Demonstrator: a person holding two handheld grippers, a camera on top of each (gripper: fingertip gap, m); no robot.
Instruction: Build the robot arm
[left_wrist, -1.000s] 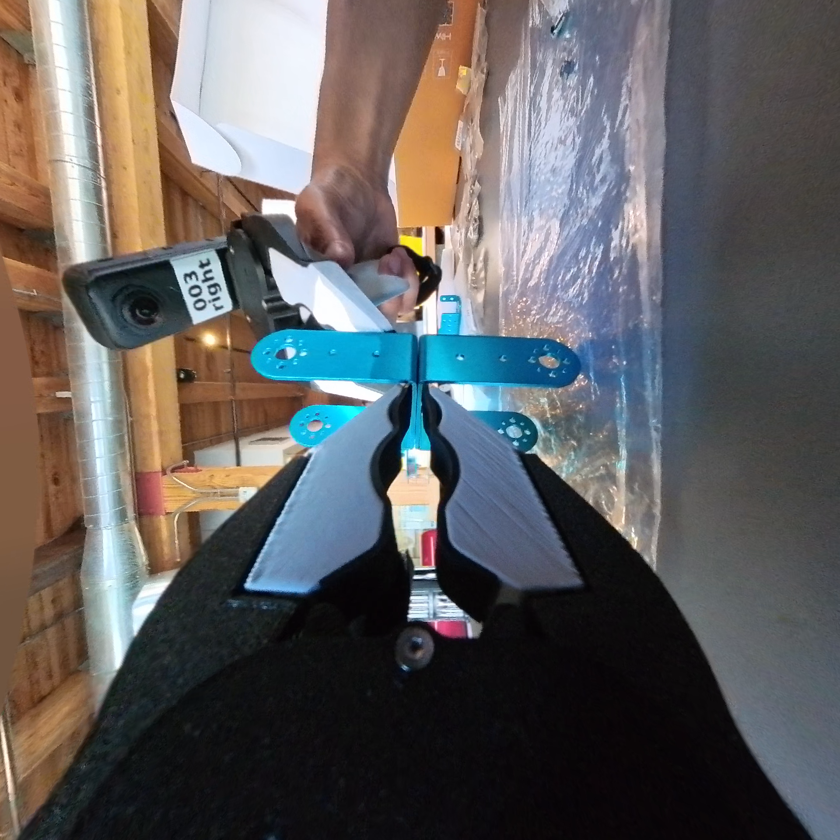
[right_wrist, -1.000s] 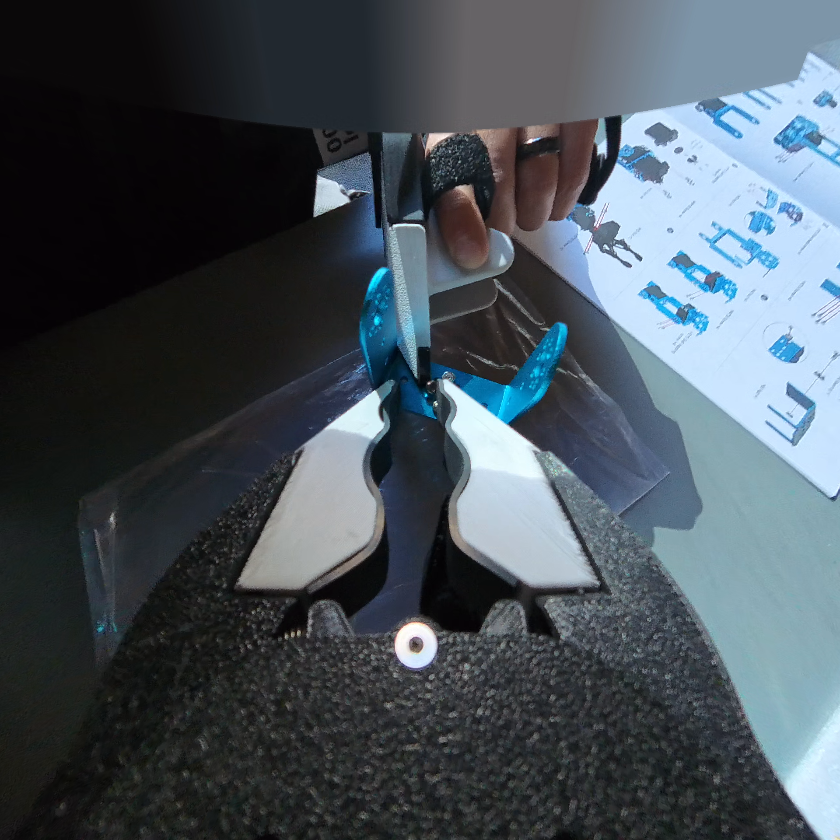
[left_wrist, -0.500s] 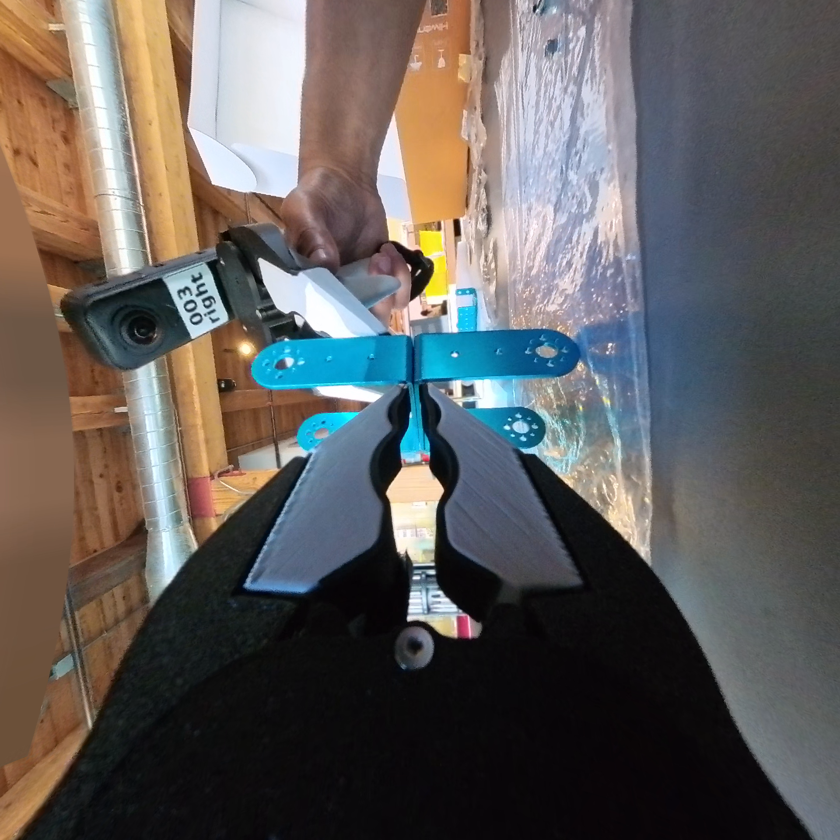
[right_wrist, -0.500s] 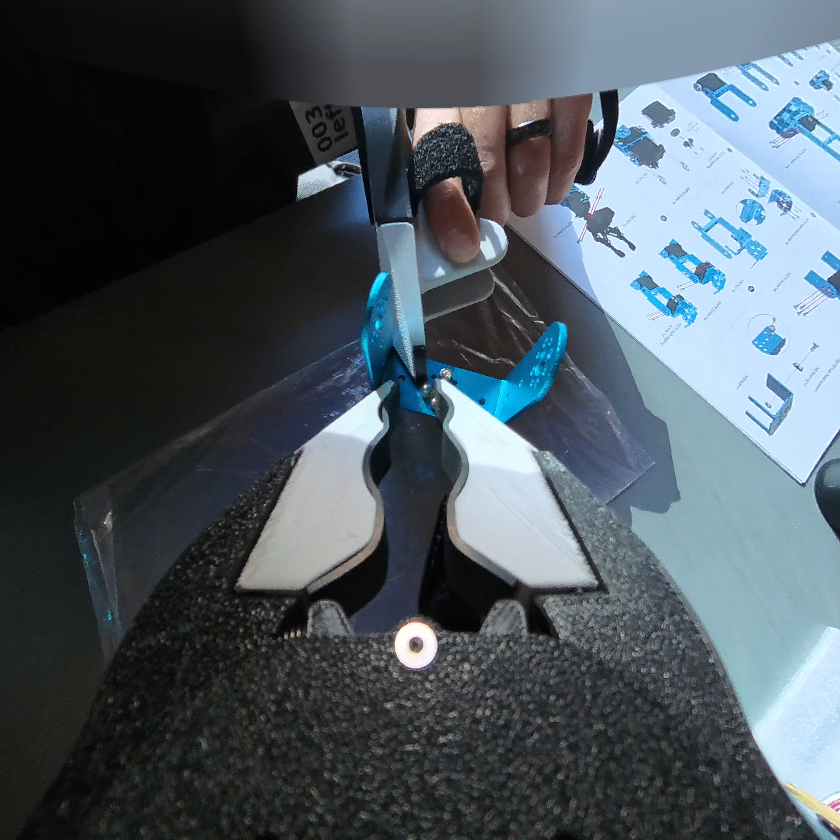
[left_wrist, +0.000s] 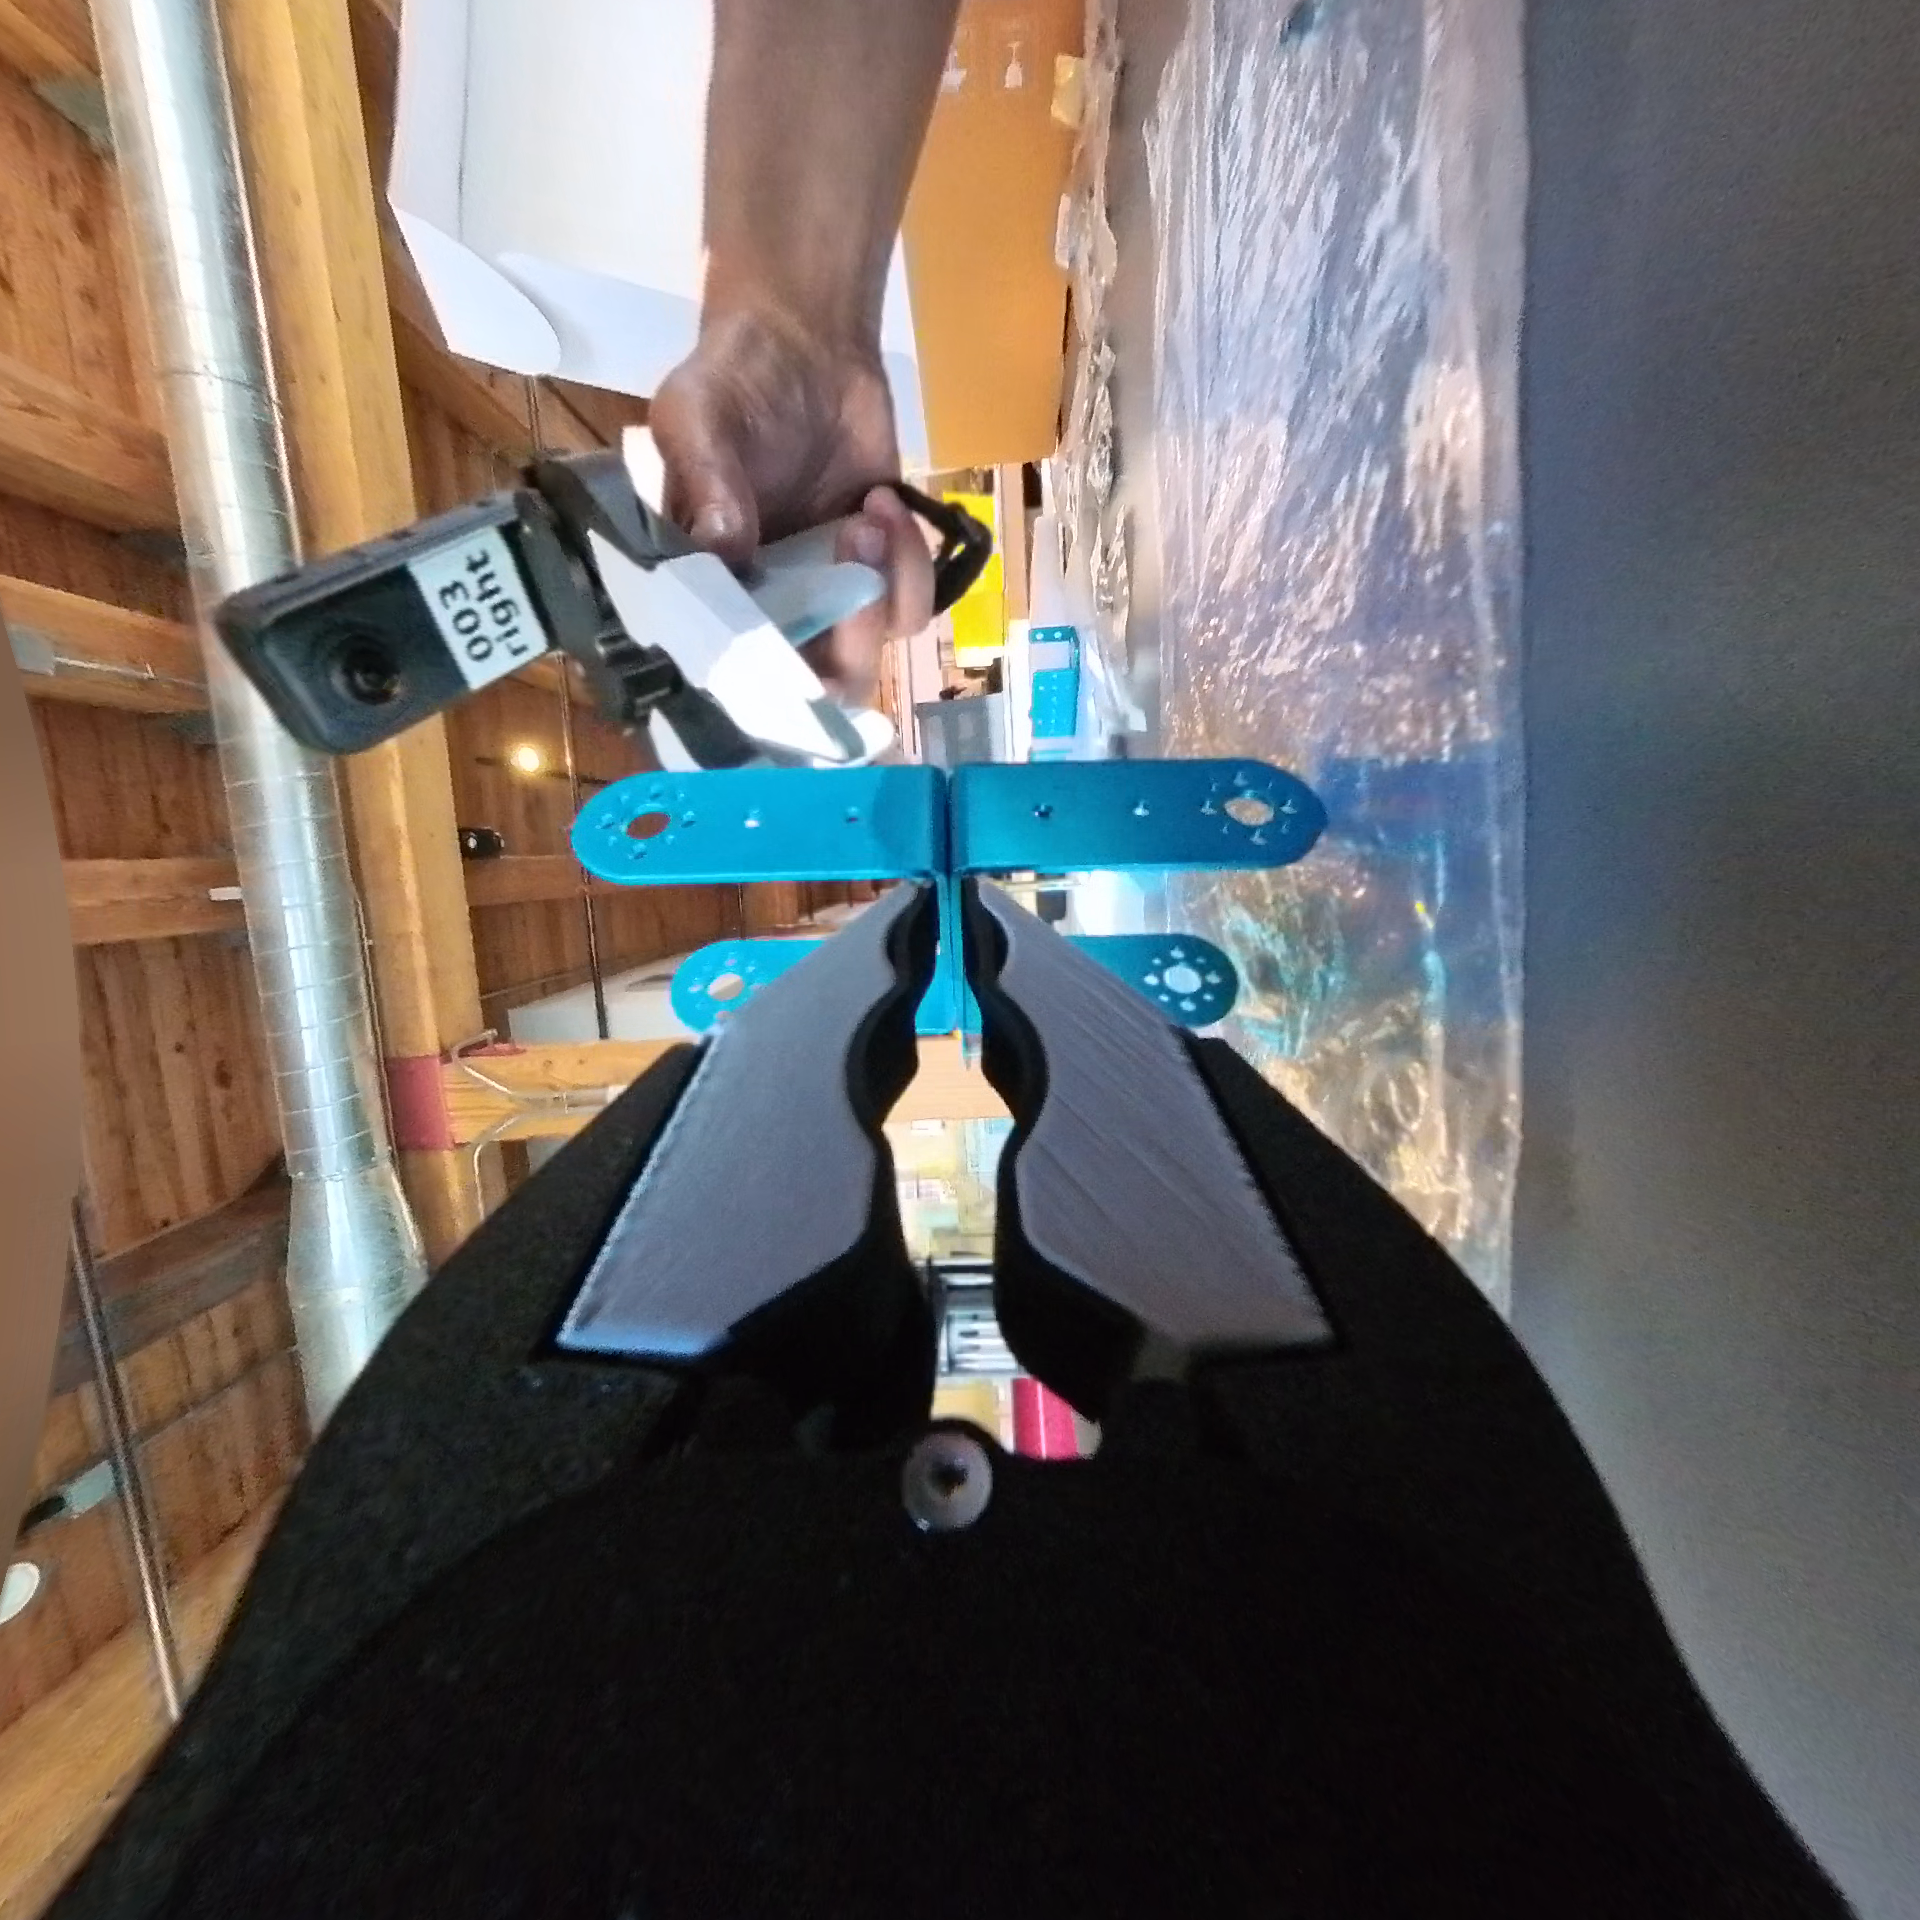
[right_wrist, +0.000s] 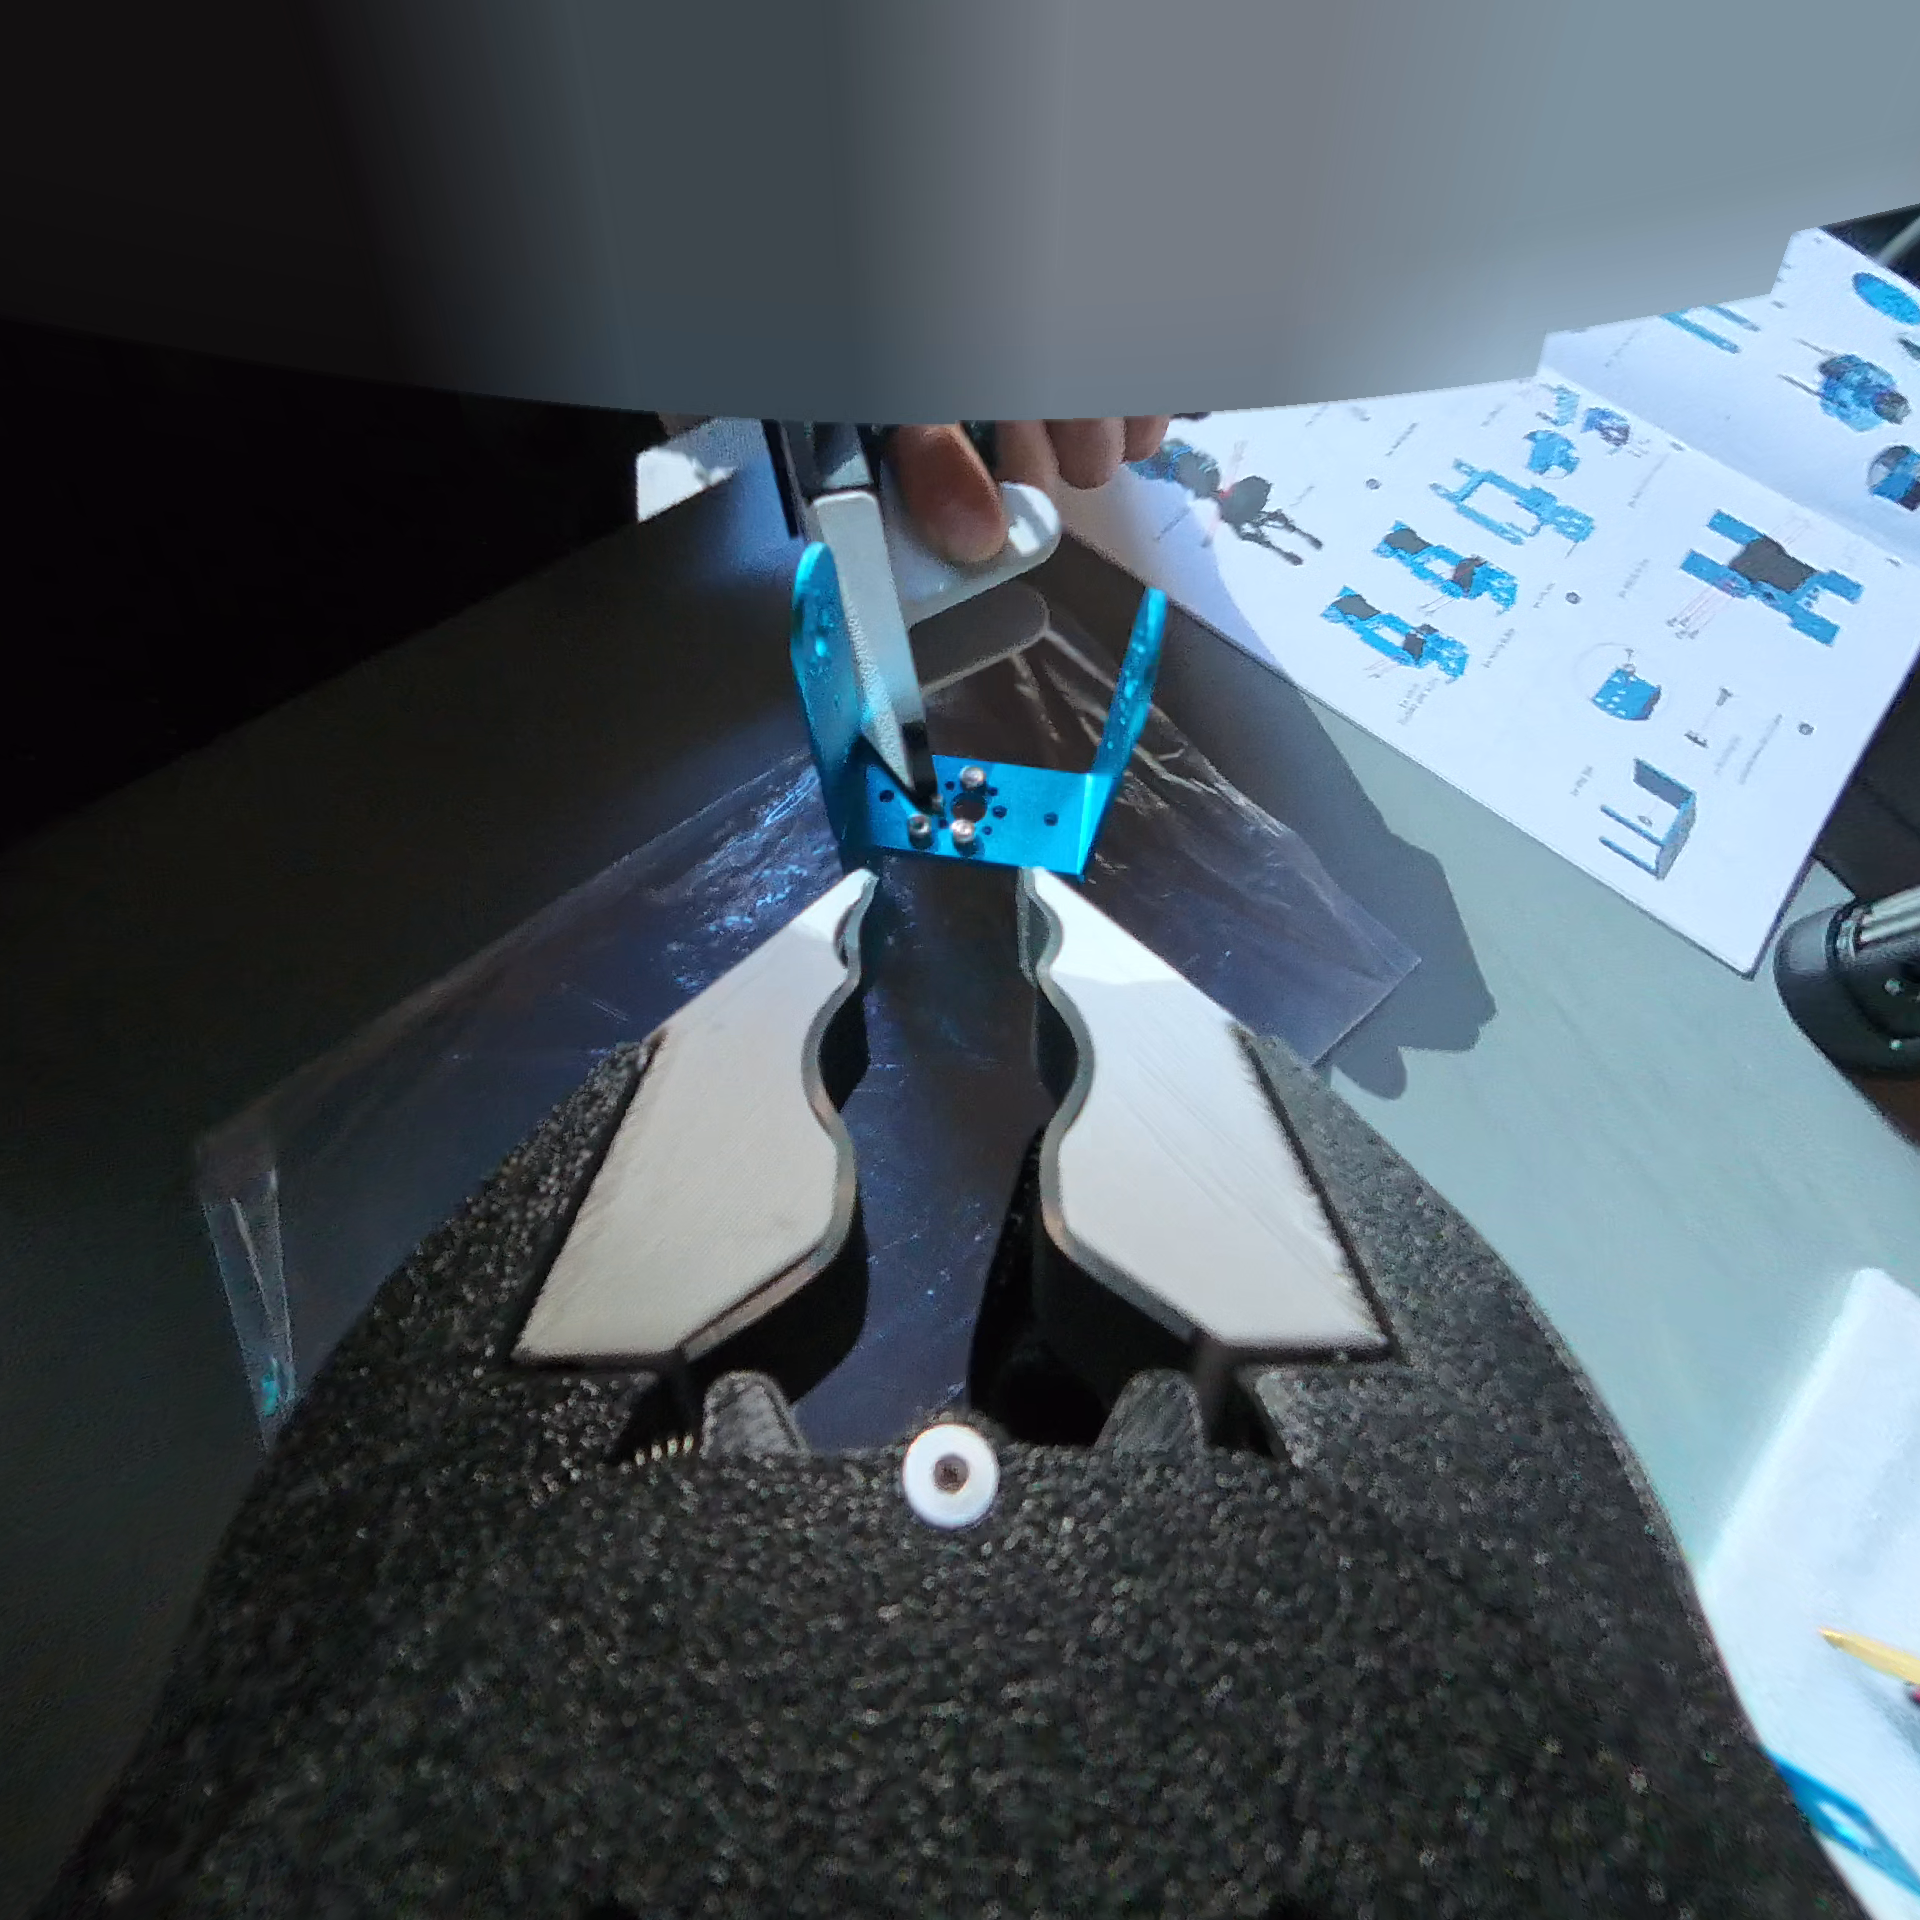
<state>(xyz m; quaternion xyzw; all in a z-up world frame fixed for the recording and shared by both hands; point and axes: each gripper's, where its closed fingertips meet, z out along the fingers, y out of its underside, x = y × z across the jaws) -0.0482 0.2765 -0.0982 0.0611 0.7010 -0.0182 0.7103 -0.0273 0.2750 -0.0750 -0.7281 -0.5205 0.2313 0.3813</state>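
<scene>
Wide-angle warp at edges — sunlit right, deep shadow left, slight blur.

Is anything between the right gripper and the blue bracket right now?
Nothing visible. The open right gripper faces the blue bracket across a clear gap. The left gripper clamps the bracket's base from above, left of centre.

Two in all: left tongs (left_wrist: 945, 904), right tongs (right_wrist: 951, 883). Two blue U-brackets (left_wrist: 1122, 826) back to back, showing four arms. One further blue part (left_wrist: 1055, 686) at twelve o'clock. Three screws (right_wrist: 971, 774). One printed sheet (right_wrist: 1558, 623) at two o'clock. One plastic bag (right_wrist: 623, 987). One desk (right_wrist: 1558, 1143). Two hands (left_wrist: 779, 436).
</scene>
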